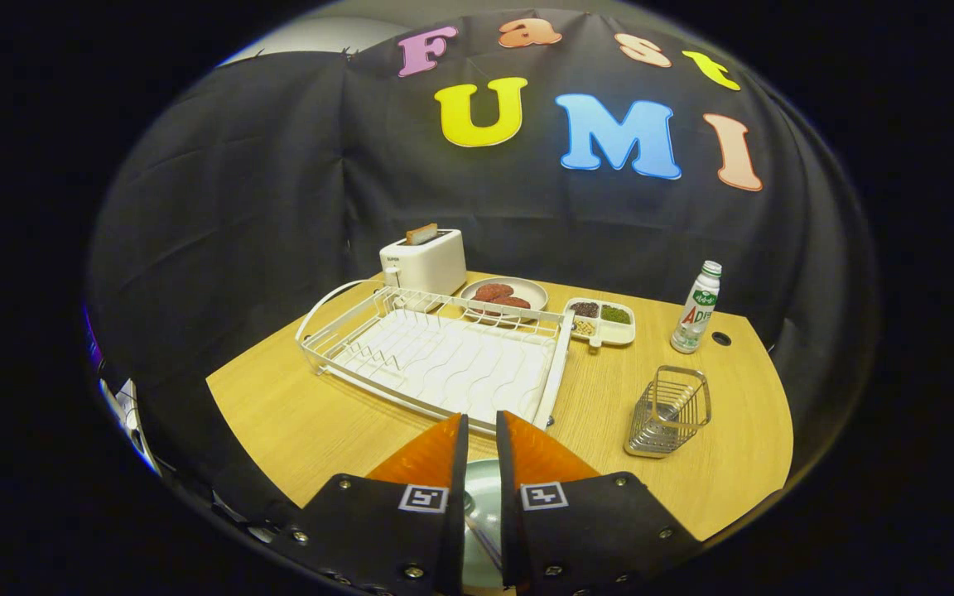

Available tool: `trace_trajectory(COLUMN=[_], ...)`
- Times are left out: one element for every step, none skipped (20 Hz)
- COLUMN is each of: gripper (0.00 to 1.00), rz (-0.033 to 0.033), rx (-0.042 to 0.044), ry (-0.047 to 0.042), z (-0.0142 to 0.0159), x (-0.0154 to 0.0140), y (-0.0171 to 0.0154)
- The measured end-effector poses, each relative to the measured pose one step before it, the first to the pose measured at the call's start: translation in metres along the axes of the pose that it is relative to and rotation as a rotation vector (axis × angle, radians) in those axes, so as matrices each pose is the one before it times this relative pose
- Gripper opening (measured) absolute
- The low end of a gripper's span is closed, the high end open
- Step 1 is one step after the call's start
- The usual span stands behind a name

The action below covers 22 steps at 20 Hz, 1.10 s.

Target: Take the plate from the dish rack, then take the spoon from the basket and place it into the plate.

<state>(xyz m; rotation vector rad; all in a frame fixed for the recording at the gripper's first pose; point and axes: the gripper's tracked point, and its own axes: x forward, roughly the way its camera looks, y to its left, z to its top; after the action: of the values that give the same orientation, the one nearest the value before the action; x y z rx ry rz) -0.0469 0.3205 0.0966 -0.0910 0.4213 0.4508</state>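
My gripper (482, 430) hovers over the near edge of the table, its fingers drawn close with only a narrow gap. In that gap a metal spoon (481, 534) shows, pinched between the fingers and hanging over a pale green plate (481, 484) that lies on the table right under them. Most of the plate is hidden by the fingers. Just beyond the fingertips stands the white wire dish rack (436, 352), with nothing in it. The steel wire basket (669, 411) stands to the right of the fingers, and nothing shows inside it.
Behind the rack are a white toaster (425, 261) with a slice of bread, a plate of brown patties (503, 295) and a divided snack tray (601, 320). A small bottle (697, 308) stands beyond the basket. The wooden table (295, 414) ends near the fingers.
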Motion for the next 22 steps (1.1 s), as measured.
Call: trace_trajectory(gripper=[0.18,0.18,0.18,0.18,0.18,0.18,0.18,0.18,0.18,0.18,0.21,0.30,0.65,0.99,0.95,0.96,0.96,0.96,0.96,0.96,0.96,0.96], rz=[-0.02206,-0.02206,-0.03598,-0.02889,-0.02539,-0.03383,-0.03262,-0.03552,-0.03710,-0.03766,-0.02253,0.00416,0.00311,-0.01409,-0.01423,-0.00977,-0.01149,-0.00310,0.00024,0.00046,0.00438,0.00357], rx=[-0.00161,0.00110,0.00394,0.00838,0.02108,0.02096,0.00852,0.00445,-0.00389,0.00218,0.01892,0.02045,0.00492,-0.00364,-0.00938,-0.00641,-0.00412,-0.00175,0.00260,0.00620,0.00829,0.00805], ry=[-0.02485,-0.02801,-0.03525,-0.02862,-0.03057,-0.03607,-0.03421,-0.04430,-0.03996,-0.04913,-0.07525,-0.05217,-0.01932,-0.00300,-0.00600,-0.00769,0.00000,0.00473,0.00475,0.00597,0.00667,0.00369], z=[0.01002,0.00969,0.01455,0.01095,0.01412,0.01632,0.01666,0.01960,0.01879,0.01731,0.02547,0.01684,0.00536,0.00101,-0.00007,0.00185,-0.00077,-0.00438,-0.00212,-0.00252,-0.00268,-0.00197], x=[-0.00624,-0.00558,-0.00666,-0.00430,-0.00536,-0.00610,-0.00493,-0.00600,-0.00516,-0.00626,-0.00458,-0.00447,-0.00340,-0.00117,-0.00065,-0.00082,-0.00037,-0.00097,0.00031,0.00013,-0.00062,0.00051], y=[-0.01000,-0.00934,-0.01608,-0.01255,-0.01374,-0.01480,-0.01417,-0.01550,-0.01525,-0.01607,-0.01072,-0.00233,-0.00162,-0.01300,-0.00904,-0.00401,-0.00417,-0.00312,-0.00155,-0.00330,-0.00322,-0.00358])
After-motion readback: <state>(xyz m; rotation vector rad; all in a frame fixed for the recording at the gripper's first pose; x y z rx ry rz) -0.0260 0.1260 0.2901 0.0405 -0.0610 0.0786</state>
